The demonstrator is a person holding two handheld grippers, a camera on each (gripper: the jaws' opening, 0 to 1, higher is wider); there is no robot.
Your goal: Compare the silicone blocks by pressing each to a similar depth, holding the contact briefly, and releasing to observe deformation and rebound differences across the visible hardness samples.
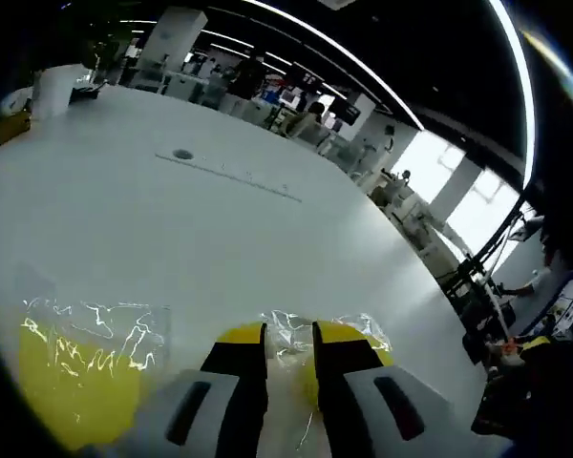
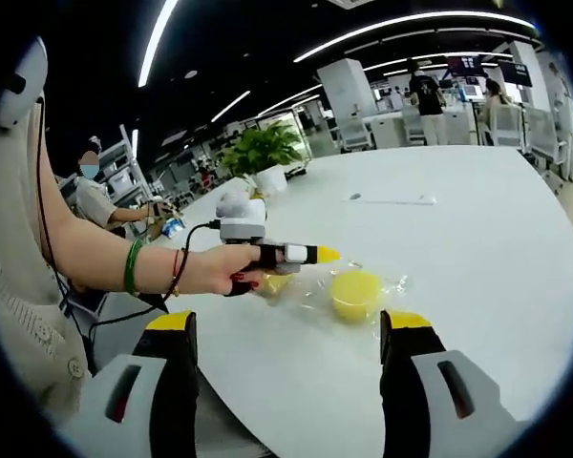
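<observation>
The white table [image 2: 477,229] is stretching wide and bare beyond the samples, its far edge lying well apart from them, with a potted plant [image 2: 261,157] standing near that far side. Two yellow silicone blocks are lying in clear plastic bags. In the right gripper view, a round block [image 2: 355,292] is sitting in its bag [image 2: 387,286] between the spread, released jaws of the right gripper [image 2: 291,334] — not touching them. The left gripper [image 2: 310,255], held in a person's hand [image 2: 224,270], is reaching across the table beside it, tips pointing toward the block. In the left gripper view, its jaws are standing nearly together over a bagged block [image 1: 349,336]; whether they are pinching anything I cannot tell. Another bagged block [image 1: 72,377] is lying to the left.
</observation>
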